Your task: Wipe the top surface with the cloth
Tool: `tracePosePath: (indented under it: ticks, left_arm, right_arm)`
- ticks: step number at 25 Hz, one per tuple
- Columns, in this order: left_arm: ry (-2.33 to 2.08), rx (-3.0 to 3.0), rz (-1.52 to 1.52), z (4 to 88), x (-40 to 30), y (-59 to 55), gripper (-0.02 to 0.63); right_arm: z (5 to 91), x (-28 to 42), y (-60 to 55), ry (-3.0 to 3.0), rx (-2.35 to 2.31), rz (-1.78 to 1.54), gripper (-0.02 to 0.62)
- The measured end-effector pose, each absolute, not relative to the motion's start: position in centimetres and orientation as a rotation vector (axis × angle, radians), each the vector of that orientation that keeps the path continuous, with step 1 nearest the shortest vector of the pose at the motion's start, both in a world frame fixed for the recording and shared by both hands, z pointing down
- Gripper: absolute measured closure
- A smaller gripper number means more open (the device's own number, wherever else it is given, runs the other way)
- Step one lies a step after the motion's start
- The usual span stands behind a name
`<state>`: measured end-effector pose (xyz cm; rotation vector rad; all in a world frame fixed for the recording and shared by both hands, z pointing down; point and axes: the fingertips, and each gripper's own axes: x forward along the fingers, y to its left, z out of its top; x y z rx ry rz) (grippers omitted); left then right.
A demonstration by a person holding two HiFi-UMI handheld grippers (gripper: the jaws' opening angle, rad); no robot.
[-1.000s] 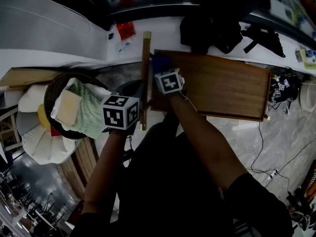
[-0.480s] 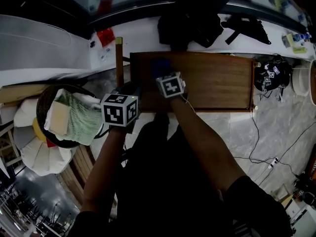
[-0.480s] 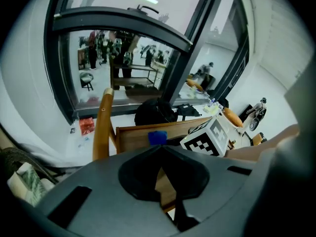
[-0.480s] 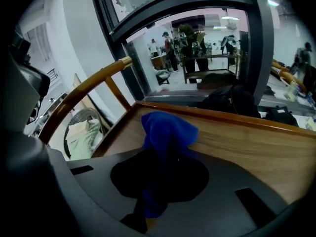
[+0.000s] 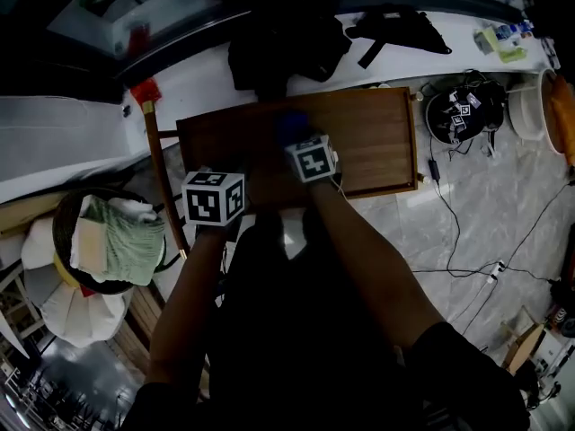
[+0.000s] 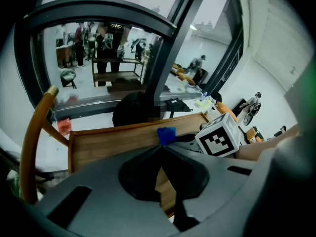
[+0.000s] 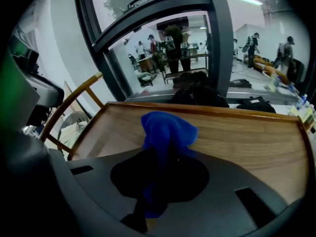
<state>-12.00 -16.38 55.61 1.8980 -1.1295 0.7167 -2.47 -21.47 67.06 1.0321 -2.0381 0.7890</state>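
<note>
Wooden tabletop point(image 7: 247, 132) below; blue cloth point(image 7: 168, 127) clamped in right claw point(image 7: 164, 154), bunching forward; left claw point(image 6: 160, 148) closed, empty.

No readable text, labels or numbers anywhere.

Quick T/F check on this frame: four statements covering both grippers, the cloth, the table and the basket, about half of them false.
1. The right gripper holds the blue cloth above the table top. True.
2. The left gripper grips the cloth too. False: its jaws are together on nothing.
3. The table top is wood. True.
4. The basket stands on the table top. False: it sits off the table, to the person's left.
</note>
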Motion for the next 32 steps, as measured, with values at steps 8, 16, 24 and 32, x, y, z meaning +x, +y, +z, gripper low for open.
tracePosePath:
  ticks: [8, 16, 24, 32]
  left_arm:
    - [-1.062, 1.949, 0.740, 55.5, -4.0, -18.2, 0.595]
    - [-1.043, 1.965, 0.748, 55.7, 0.3, -19.8, 0.595]
    - [-1.043, 1.976, 0.755, 55.5, 2.0, -20.1, 0.595]
    - [-1.095, 1.955, 0.731, 54.6, 0.4, -19.0, 0.595]
  right_arm:
    - [67.3, 8.3, -22.8, -1.971, 1.123, 0.826, 0.538]
    - [67.1, 18.2, -25.6, -1.902, 1.257, 0.851, 0.538]
    - [66.9, 25.6, -26.8, -1.815, 1.404, 0.849, 0.538]
    - [65.7, 28.3, -27.0, -1.731, 1.518, 0.832, 0.538]
